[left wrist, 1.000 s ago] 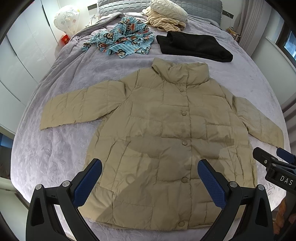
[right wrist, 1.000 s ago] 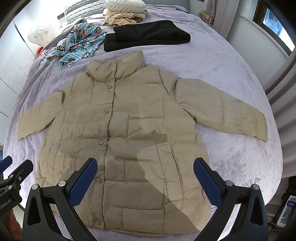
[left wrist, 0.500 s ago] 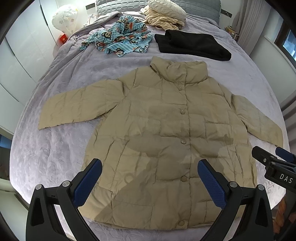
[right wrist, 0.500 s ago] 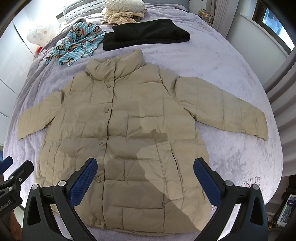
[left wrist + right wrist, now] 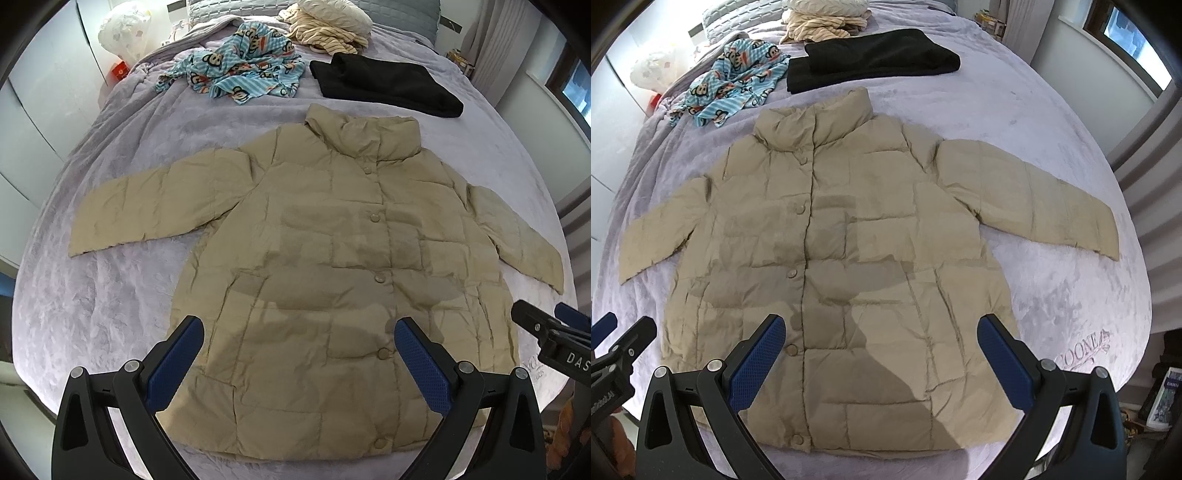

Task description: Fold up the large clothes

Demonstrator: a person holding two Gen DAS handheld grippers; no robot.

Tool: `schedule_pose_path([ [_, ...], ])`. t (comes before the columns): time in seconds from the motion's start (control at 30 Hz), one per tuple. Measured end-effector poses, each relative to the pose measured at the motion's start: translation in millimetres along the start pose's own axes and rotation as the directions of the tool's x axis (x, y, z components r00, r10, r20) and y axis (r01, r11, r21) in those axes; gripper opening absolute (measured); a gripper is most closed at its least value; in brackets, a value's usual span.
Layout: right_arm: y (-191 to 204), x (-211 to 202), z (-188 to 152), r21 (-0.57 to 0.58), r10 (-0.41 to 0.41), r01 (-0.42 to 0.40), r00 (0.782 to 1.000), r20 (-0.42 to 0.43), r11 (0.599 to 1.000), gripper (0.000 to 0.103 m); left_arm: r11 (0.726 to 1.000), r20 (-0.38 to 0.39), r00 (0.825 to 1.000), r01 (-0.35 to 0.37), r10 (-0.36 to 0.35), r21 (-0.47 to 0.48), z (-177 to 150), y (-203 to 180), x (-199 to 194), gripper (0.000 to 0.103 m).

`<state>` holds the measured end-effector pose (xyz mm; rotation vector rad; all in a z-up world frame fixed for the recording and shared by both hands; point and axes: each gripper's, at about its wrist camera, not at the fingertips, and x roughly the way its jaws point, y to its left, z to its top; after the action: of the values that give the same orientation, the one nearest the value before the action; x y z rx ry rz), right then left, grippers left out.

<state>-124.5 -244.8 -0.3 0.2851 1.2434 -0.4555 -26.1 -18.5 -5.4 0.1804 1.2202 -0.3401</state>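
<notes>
Two claws hang above the near edge of a bed (image 5: 110,302), and neither holds anything: the left claw (image 5: 299,365) has its blue-padded fingers (image 5: 177,362) spread wide apart over the hem of a tan puffer jacket (image 5: 325,266), and the right claw (image 5: 882,362) is spread just as wide over the same hem in its own view. From the left wrist view the right claw shows at the far right edge as a black tip, off to the side of the jacket's hem corner. The jacket lies flat and face up on the lilac bedspread, snapped shut down the front, collar pointing toward the headboard and both sleeves angled outward and down. Grey shadows fall across its lower half. Beyond the collar, well apart from the jacket, lie a crumpled blue monkey-print garment (image 5: 240,70), a folded black garment (image 5: 384,88) just beside it, and a heap of cream striped cloth (image 5: 325,29) under a pale pillow (image 5: 332,11). A white bag (image 5: 123,26) stands by the wall at the bed's far left corner.
</notes>
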Motion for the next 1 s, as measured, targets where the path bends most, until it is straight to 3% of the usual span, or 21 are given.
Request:
schedule_pose_path([
  [0.27,26.7,25.7,-9.0,0.054,0.046,-0.042,0.996,-0.078,0.998,0.103,0.997,-0.043,0.996,0.079,-0.079,-0.002,-5.4,42.5,34.7,0.103],
  [0.43,59.7,47.2,-14.4,0.044,0.059,-0.055,0.995,-0.075,0.997,0.103,0.991,-0.042,0.993,0.105,-0.109,-0.08,-0.3,99.3,64.1,0.103],
  [0.53,79.6,61.1,-15.2,0.08,0.158,-0.152,0.985,-0.07,0.985,0.103,0.977,-0.006,0.992,0.125,-0.128,-0.172,7.5,150.4,83.8,0.103],
  [0.67,111.1,77.3,-18.9,0.075,0.253,-0.25,0.967,-0.032,0.965,0.103,0.93,0.059,0.988,0.154,-0.142,-0.335,22.1,229.9,119.0,0.103],
  [0.77,143.3,95.2,-22.5,0.05,0.324,-0.321,0.944,-0.063,0.946,0.103,0.863,0.116,0.978,0.206,-0.172,-0.461,31.7,289.2,152.7,0.103],
  [0.87,165.6,112.4,-24.9,0.006,0.325,-0.326,0.939,-0.115,0.945,0.103,0.802,0.142,0.974,0.225,-0.175,-0.554,39.5,331.3,186.4,0.103],
  [1.0,184.2,130.7,-29.3,-0.005,0.328,-0.331,0.937,-0.117,0.944,0.103,0.755,0.199,0.967,0.249,-0.159,-0.607,55.6,361.3,206.3,0.103],
])
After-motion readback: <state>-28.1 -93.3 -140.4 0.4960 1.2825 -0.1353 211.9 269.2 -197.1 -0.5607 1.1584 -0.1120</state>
